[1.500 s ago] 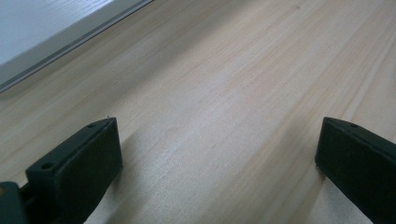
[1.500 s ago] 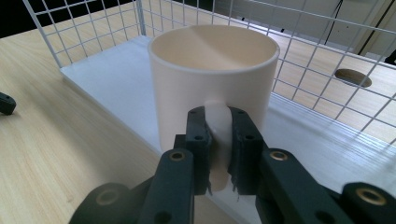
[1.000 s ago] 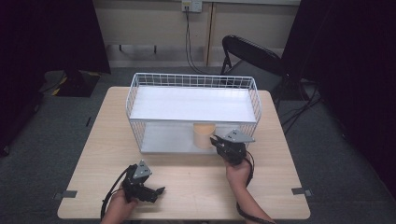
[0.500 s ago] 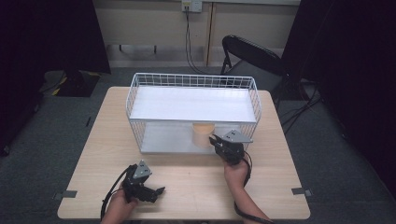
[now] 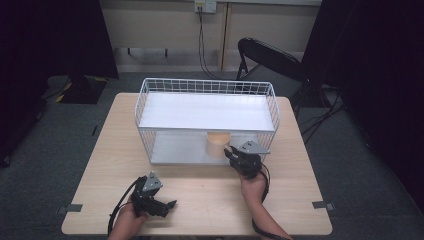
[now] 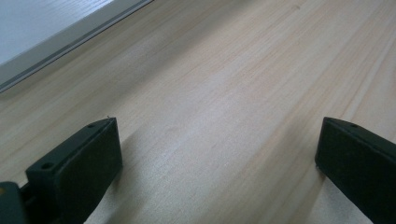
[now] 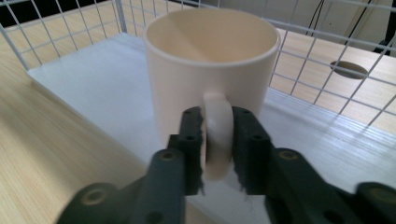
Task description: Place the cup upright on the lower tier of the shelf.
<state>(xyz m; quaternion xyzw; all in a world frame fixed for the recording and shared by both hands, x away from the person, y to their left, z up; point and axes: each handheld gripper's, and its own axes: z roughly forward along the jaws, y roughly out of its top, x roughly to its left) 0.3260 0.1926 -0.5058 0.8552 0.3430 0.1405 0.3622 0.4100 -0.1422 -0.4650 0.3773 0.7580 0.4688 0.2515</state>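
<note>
A pale wooden table (image 5: 200, 200) stands in the middle of the room, and on its far half sits a white wire-mesh rack with a flat white shelf on top and a white base board below (image 5: 207, 111). On that lower board, at the open front edge toward the person, stands a cream-coloured ceramic mug with a loop handle (image 5: 218, 144), upright, its mouth open to the top and its handle turned toward the person.

The right claw (image 5: 235, 156) reaches in at the front of the rack, just beside the mug. In the right gripper view its two black jaws are clenched on either side of the mug's handle (image 7: 217, 135), pinching it between them, while the mug (image 7: 212, 65) stands on the white board with the mesh walls behind it. The person's right hand (image 5: 252, 187) holds this tool from below, forearm coming up from the near edge.

The left claw (image 5: 170, 205) lies low over the near left part of the table, well apart from the rack, held in the person's left hand (image 5: 131, 214). In the left gripper view its jaws are spread wide with bare wood grain (image 6: 219, 107) between them, grasping nothing; the edge of the rack's white base board (image 6: 56, 32) shows at the upper left
</note>
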